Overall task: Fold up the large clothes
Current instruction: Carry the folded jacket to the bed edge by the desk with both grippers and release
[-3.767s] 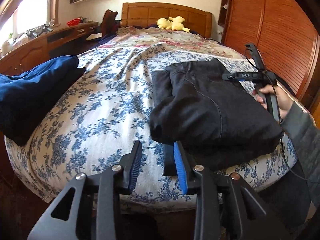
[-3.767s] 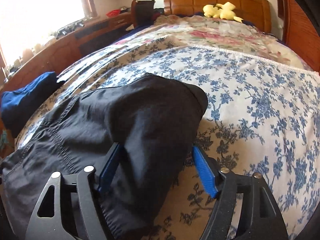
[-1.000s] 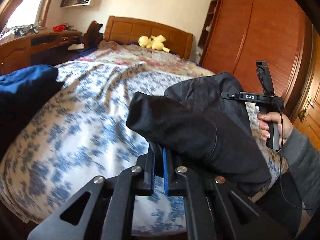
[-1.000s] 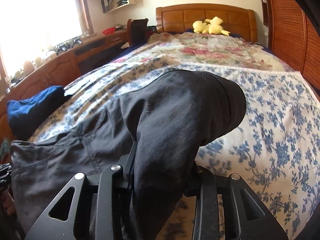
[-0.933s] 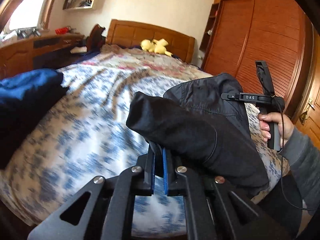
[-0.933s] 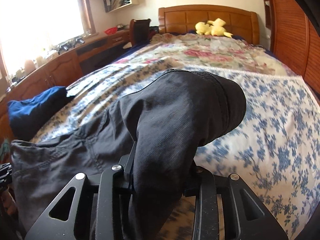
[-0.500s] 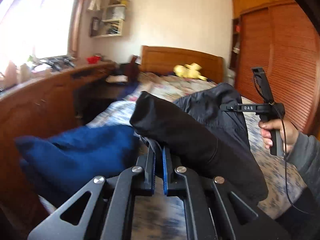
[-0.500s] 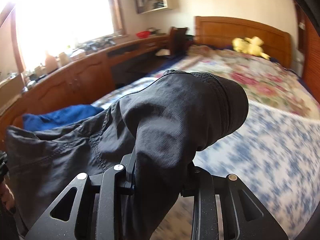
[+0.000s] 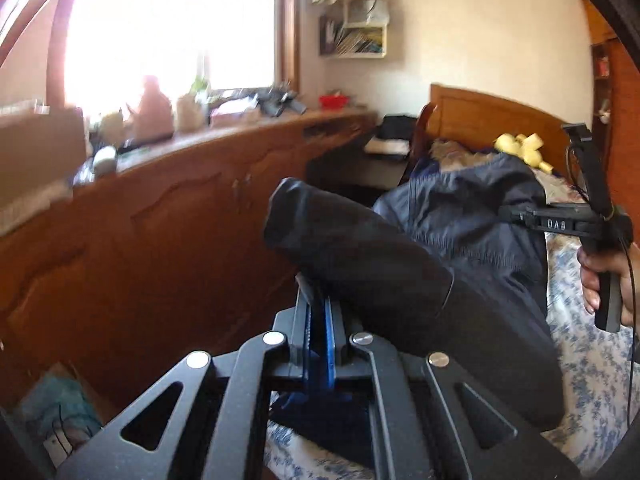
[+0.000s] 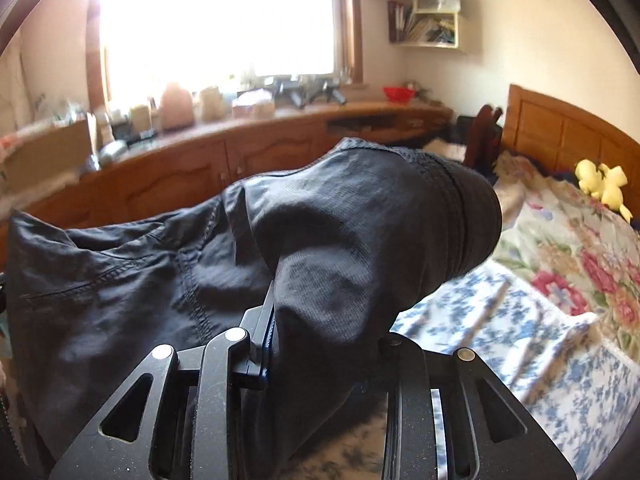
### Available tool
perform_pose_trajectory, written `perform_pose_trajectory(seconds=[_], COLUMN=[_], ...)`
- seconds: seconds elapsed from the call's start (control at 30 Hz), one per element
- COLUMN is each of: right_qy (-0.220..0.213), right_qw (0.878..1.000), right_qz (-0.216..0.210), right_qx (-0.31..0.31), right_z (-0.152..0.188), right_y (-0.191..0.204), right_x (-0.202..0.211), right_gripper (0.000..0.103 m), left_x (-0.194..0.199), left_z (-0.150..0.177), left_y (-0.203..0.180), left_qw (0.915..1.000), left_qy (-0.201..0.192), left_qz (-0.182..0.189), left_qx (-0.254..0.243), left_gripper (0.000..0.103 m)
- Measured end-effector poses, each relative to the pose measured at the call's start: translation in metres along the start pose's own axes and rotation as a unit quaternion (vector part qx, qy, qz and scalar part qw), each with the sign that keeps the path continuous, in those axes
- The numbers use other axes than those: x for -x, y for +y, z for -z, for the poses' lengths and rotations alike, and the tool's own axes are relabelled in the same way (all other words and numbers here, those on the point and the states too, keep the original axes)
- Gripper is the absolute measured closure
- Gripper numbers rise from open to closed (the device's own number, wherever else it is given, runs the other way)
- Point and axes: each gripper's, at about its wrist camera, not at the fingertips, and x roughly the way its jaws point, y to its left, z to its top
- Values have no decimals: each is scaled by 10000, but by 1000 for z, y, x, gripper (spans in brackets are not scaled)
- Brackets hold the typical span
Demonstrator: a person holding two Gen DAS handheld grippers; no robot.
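The left gripper (image 9: 319, 322) has its blue pads drawn almost together, pinching a thin edge of the folded black garment (image 9: 384, 276); the bulk of the cloth rolls up and away to the right of its jaws, clear of the bed. The right gripper (image 10: 326, 340) is clamped on a thick bundle of the same black garment (image 10: 360, 240), which fills the space between its pads and bulges out ahead of them; its jaws are opening slightly, with the cloth between them. From the left wrist view the right gripper's handle (image 9: 600, 232) shows to the right of the garment, gripped by a hand (image 9: 608, 280). Ahead and to the left of both grippers runs a long wooden cabinet (image 9: 168, 216) under a bright window (image 10: 216, 20), its top crowded with small items that are too blurred to name. To the right of the grippers lies the bed with a blue-flowered cover (image 10: 520, 344); beyond it a wooden headboard (image 10: 560, 128) and a yellow soft toy (image 10: 604, 184). A wall shelf (image 10: 428, 12) hangs above and ahead. Below the left gripper, at the foot of the cabinet, sits what may be a box with something teal in it (image 9: 60, 404)
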Motion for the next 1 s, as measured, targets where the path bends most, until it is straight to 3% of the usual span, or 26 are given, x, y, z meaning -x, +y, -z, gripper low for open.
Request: perform_pose_trajectory(seconds=[0.1, 0.17, 0.3, 0.5, 0.63, 0.87, 1.0], right_qy=[607, 1007, 901, 507, 273, -77, -270], right_qw=[9976, 9932, 9949, 9980, 9991, 9997, 9991], right_qz=[268, 465, 350, 86, -36, 43, 295], right_qx=[212, 351, 301, 375, 327, 208, 142], right_z=[22, 41, 61, 77, 91, 122, 139], right_y=[18, 22, 7, -5, -10, -27, -44], right_x=[-40, -57, -40, 23, 76, 168, 224], right_gripper=[71, 61, 44, 42, 39, 39, 38], left_x=[-8, -9, 5, 44, 69, 106, 128], left_z=[9, 12, 19, 24, 18, 5, 1], left_y=[5, 2, -2, -14, -28, -94, -144], left_qw=[9999, 9999, 9996, 9992, 9993, 9968, 9929], left_qy=[56, 58, 57, -219, -334, -584, -686], left_qz=[-73, -70, -262, -321, -113, 198, 627], left_qx=[69, 107, -85, -83, -82, -514, -743], left_gripper=[99, 98, 95, 94, 94, 83, 75])
